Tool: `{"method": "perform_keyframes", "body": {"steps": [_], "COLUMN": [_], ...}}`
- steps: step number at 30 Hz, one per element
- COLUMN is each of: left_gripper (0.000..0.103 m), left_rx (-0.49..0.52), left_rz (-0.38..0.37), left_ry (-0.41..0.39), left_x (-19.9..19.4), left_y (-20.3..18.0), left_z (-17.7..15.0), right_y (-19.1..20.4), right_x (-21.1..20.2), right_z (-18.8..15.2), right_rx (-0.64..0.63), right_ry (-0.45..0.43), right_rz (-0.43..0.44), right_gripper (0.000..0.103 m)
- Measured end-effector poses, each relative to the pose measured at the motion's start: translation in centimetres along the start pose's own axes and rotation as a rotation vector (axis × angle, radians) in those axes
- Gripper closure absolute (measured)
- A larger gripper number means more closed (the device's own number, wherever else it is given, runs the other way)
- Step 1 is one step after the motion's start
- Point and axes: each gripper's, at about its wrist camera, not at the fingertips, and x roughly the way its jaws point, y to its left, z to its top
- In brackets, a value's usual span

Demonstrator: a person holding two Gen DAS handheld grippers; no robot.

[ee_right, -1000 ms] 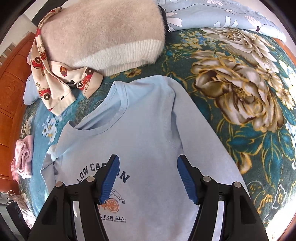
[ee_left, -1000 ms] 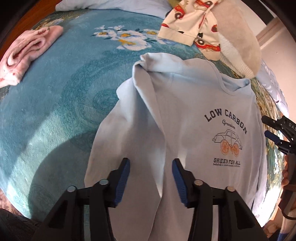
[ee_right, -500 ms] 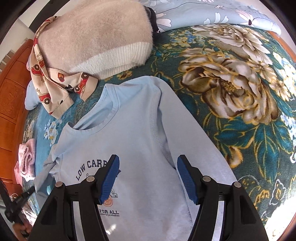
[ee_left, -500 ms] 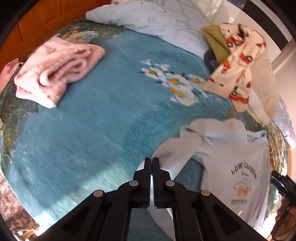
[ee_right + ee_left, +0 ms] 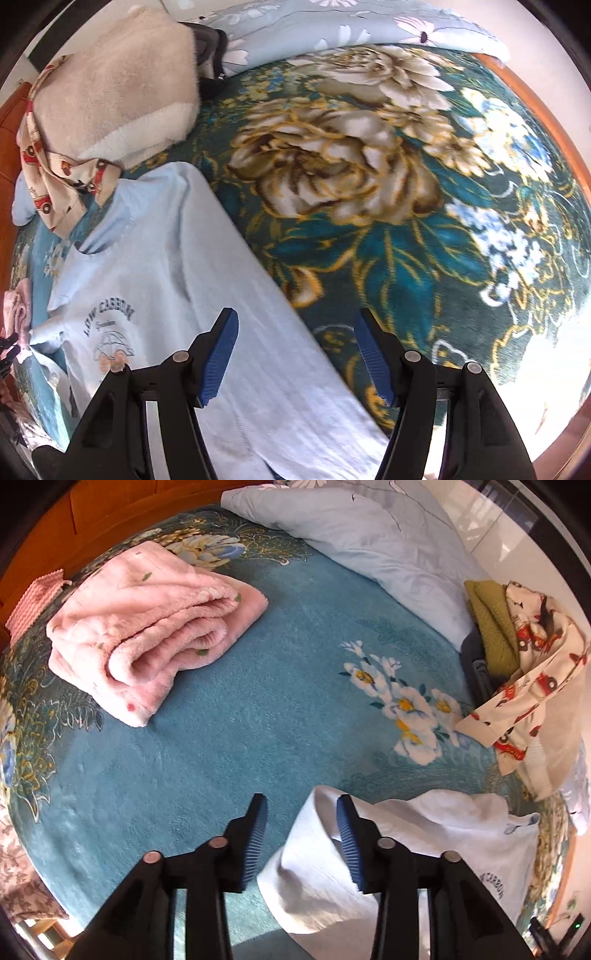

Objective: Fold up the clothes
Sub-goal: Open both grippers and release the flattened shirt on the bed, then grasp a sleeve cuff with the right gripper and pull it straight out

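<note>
The left gripper (image 5: 301, 836) has its fingers spread wide and empty above the teal floral bedspread (image 5: 229, 738), beside a bunched sleeve of the light-blue "LOW CARBON" sweatshirt (image 5: 177, 295). The right gripper (image 5: 295, 354) also gapes with nothing held, over the sweatshirt's other sleeve. A folded pink fleece garment (image 5: 147, 627) lies well apart.

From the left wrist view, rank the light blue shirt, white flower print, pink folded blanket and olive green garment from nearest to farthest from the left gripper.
Left gripper, open:
1. Light blue shirt, at its right finger.
2. White flower print, ahead right.
3. Pink folded blanket, far left.
4. Olive green garment, far right; 3 and 4 are close.
</note>
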Motion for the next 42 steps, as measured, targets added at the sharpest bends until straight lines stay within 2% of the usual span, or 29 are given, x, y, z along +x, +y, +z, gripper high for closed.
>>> {"method": "perform_keyframes", "body": {"steps": [3, 4, 8, 10, 13, 15, 16, 18, 20, 22, 24, 27, 29, 31, 34, 38, 40, 41, 42], "left_gripper": [0.048, 0.047, 0.047, 0.047, 0.047, 0.047, 0.047, 0.047, 0.047, 0.047, 0.047, 0.047, 0.047, 0.047, 0.047, 0.047, 0.047, 0.047, 0.047], "left_rx": [-0.033, -0.017, 0.112, 0.144, 0.166, 0.184, 0.183, 0.175, 0.172, 0.171, 0.169, 0.148, 0.135, 0.130, 0.144, 0.159, 0.153, 0.145, 0.137], "left_rz": [-0.108, -0.150, -0.235, -0.251, -0.254, -0.243, -0.243, -0.251, -0.248, -0.243, -0.235, -0.227, -0.225, -0.223, -0.217, -0.206, -0.198, -0.193, -0.189], "left_ry": [-0.051, -0.039, 0.074, 0.142, 0.195, 0.184, 0.180, 0.175, 0.172, 0.168, 0.162, 0.159, 0.165, 0.170, 0.175, 0.188, 0.190, 0.189, 0.188], "left_x": [-1.8, -1.7, 0.4, 1.6, 2.0, 1.5, 1.4, 1.1, 0.9, 0.7, 0.4, 0.4, 0.6, 0.7, 0.8, 0.8, 0.8, 0.8, 0.8], "left_y": [-1.7, -2.7, -7.6, -9.2, -10.4, -10.9, -11.0, -11.2, -11.0, -10.8, -10.2, -9.6, -9.5, -9.5, -9.8, -9.9, -9.6, -9.4, -9.2], "left_z": [-3.0, -4.4, -10.0, -12.2, -14.4, -14.7, -14.7, -14.5, -14.5, -14.5, -14.5, -14.4, -14.3, -14.3, -14.4, -14.6, -14.6, -14.6, -14.5], "right_y": [-1.4, -1.8, -3.5, -4.1, -3.7, -3.3, -2.9, -2.3, -1.8, -1.6, -2.3, -4.5, -5.8, -6.4, -6.2, -6.4, -7.5, -8.2, -9.1], "right_x": [0.2, 0.4, 1.7, 2.4, 2.5, 2.3, 2.2, 2.0, 1.9, 1.6, 1.0, -0.5, -1.4, -2.1, -1.4, -0.1, -0.6, -1.0, -1.4], "right_z": [-1.7, -2.3, -4.7, -5.7, -6.8, -7.4, -7.6, -7.8, -7.5, -6.8, -4.9, -0.4, 3.3, 6.5, 10.1, 10.7, 10.5, 10.5, 10.2], "right_rx": [-0.040, -0.053, -0.020, 0.010, 0.002, -0.008, -0.016, -0.036, -0.069, -0.105, -0.139, -0.148, -0.148, -0.150, -0.157, -0.114, -0.076, -0.055, -0.027], "right_ry": [0.041, 0.061, 0.119, 0.140, 0.128, 0.119, 0.119, 0.118, 0.117, 0.108, 0.071, -0.024, -0.077, -0.111, -0.112, -0.082, -0.103, -0.116, -0.128], "right_rz": [-0.034, -0.040, -0.012, 0.010, -0.007, -0.019, -0.022, -0.025, -0.045, -0.077, -0.156, -0.309, -0.375, -0.405, -0.428, -0.365, -0.341, -0.328, -0.316], "right_gripper": [0.037, 0.037, 0.037, 0.037, 0.037, 0.054, 0.059, 0.084, 0.098, 0.099, 0.099, 0.099, 0.100, 0.100, 0.100, 0.099, 0.089, 0.073, 0.063]}}
